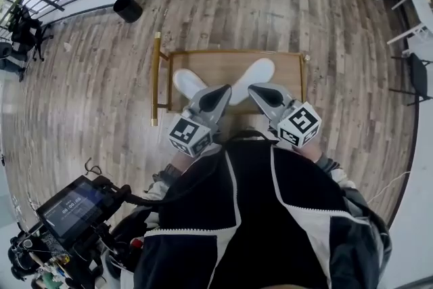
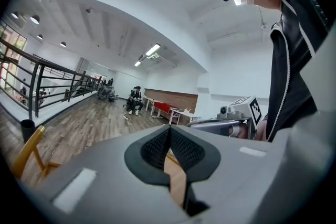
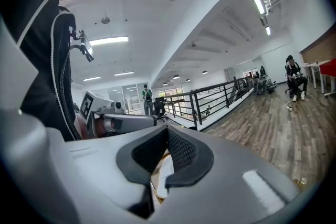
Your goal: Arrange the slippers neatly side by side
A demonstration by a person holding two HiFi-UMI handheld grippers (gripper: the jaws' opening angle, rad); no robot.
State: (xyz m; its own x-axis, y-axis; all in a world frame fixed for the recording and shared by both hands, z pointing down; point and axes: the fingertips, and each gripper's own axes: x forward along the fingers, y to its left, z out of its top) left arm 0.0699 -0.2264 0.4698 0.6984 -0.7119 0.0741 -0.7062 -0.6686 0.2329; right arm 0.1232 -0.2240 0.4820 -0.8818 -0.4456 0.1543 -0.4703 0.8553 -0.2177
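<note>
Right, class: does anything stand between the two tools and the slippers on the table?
Nothing visible does. The left tool and right tool hang shut over the white slippers on the wooden table, with only open air between them.

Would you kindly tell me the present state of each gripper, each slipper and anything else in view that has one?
Left gripper: shut, holding nothing.
Right gripper: shut, holding nothing.
Left slipper: lying on the wooden table, toe angled left.
Right slipper: lying on the table, toe angled right, not parallel with its pair.
Black bin: upright on the floor.
</note>
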